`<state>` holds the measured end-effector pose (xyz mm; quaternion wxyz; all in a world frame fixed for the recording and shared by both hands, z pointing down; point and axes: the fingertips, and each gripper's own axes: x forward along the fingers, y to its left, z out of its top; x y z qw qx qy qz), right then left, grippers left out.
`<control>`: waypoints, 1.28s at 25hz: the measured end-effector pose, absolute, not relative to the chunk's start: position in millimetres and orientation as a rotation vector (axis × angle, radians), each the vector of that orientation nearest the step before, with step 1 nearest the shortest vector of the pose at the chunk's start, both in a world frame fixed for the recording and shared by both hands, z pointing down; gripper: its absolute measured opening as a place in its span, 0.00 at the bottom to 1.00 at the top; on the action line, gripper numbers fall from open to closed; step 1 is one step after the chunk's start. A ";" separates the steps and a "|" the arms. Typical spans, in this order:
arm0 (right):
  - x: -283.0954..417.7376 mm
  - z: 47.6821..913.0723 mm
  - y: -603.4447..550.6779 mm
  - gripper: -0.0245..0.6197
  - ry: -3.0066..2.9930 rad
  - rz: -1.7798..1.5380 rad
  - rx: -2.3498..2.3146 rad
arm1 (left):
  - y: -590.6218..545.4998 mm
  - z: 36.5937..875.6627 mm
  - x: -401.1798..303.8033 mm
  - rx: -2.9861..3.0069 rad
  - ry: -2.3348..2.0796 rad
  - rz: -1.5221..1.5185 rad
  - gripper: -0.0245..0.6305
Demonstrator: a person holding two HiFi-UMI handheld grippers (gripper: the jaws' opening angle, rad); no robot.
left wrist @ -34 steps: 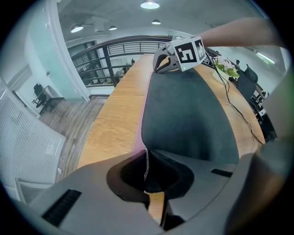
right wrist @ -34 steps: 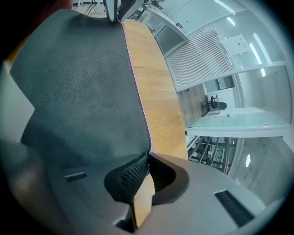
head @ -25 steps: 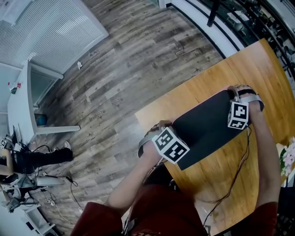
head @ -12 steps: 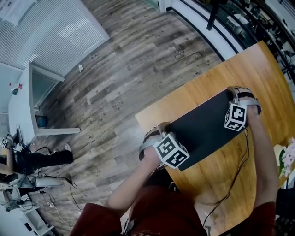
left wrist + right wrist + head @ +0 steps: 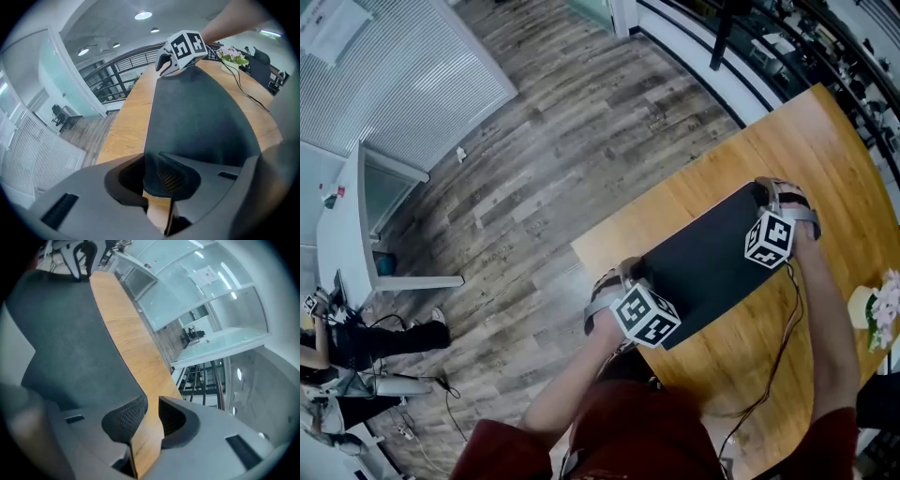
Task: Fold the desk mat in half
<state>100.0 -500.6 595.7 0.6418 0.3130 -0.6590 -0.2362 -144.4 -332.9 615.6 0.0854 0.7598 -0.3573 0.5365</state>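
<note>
A dark desk mat point(image 5: 712, 262) lies flat on the wooden table point(image 5: 787, 131). My left gripper point(image 5: 623, 274) sits at the mat's near-left corner by the table's edge. In the left gripper view that stitched corner point(image 5: 157, 185) lies between the closing jaws of the left gripper point(image 5: 157, 180), with a gap still showing on one side. My right gripper point(image 5: 772, 194) is at the mat's far corner. In the right gripper view its jaws are opening; only bare wood shows inside the right gripper point(image 5: 152, 416), and the mat's edge point(image 5: 123, 371) runs beside one pad.
A pot of pale flowers point(image 5: 881, 314) stands near the table's right edge. A thin cable point(image 5: 787, 309) trails from my right gripper across the wood. The table edge point(image 5: 609, 220) drops to plank flooring. A seated person point(image 5: 323, 342) is far off at the left.
Both grippers stay at the same two mat corners. They have shifted only slightly in the picture, mostly as the head camera moved. The mat lies as before.
</note>
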 end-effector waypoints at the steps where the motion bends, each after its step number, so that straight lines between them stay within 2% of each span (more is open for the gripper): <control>1: 100.4 589.5 -499.3 0.20 -1.526 -0.512 0.759 | -332.2 614.8 -144.3 2.266 -1.070 1.584 0.19; 7: 111.8 562.9 -471.1 0.20 -1.648 -0.300 1.001 | -328.7 590.1 -128.5 2.328 -1.055 1.465 0.19; 12: 137.9 531.1 -455.7 0.21 -1.816 -0.055 1.291 | -345.8 558.8 -83.6 2.414 -1.114 1.291 0.19; 22: 228.6 463.9 -285.5 0.21 -1.843 0.228 1.929 | -310.3 507.3 16.9 2.684 -1.033 0.851 0.19; 32: 308.0 410.8 -100.4 0.21 -1.606 0.274 2.418 | -244.9 440.8 105.7 2.876 -0.833 0.475 0.20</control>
